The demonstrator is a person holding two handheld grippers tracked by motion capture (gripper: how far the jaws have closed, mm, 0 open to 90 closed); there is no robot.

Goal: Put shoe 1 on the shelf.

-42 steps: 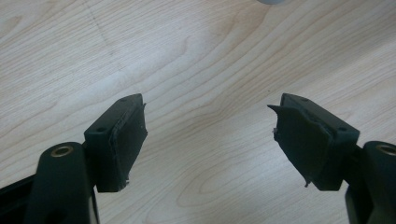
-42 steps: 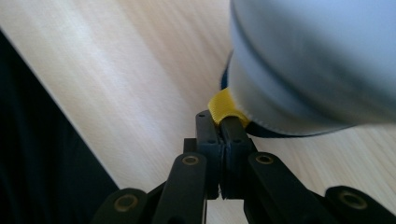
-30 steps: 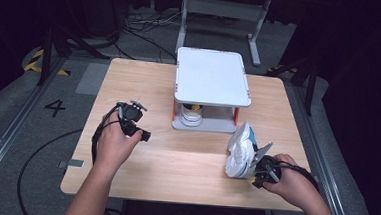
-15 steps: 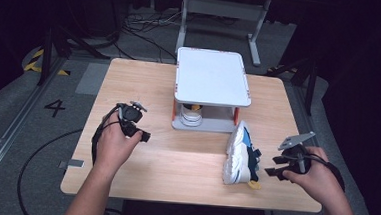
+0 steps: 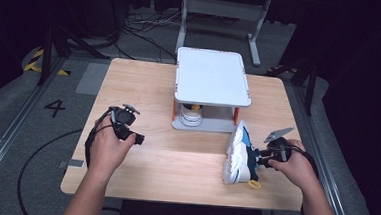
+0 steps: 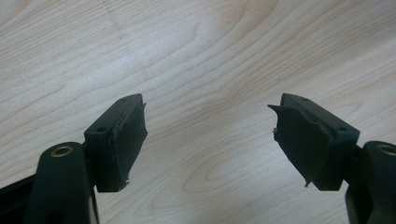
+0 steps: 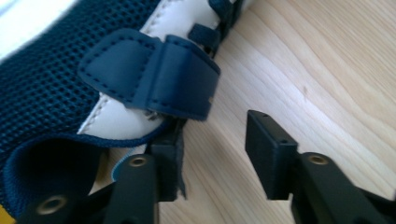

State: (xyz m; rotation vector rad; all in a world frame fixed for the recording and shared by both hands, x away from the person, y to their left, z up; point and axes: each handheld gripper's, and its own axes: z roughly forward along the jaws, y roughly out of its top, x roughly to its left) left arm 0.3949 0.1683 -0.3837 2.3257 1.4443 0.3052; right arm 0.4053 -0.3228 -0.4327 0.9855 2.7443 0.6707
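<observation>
A white sneaker (image 5: 238, 153) with navy mesh and a blue strap lies on its side near the right front of the wooden table (image 5: 145, 79), its white sole turned toward the table's middle. In the right gripper view the navy strap (image 7: 149, 74) folds over the white upper. The right gripper (image 5: 261, 156) sits just beside the shoe; its jaws have just been closing but stand apart, one jaw against the shoe's edge, nothing pinched as far as this angle shows. The left gripper (image 5: 127, 128) rests well apart with jaws released over bare wood. Just behind the sneaker stands a white stand (image 5: 213, 76) on orange legs, sheltering what seems another shoe (image 5: 192, 115).
</observation>
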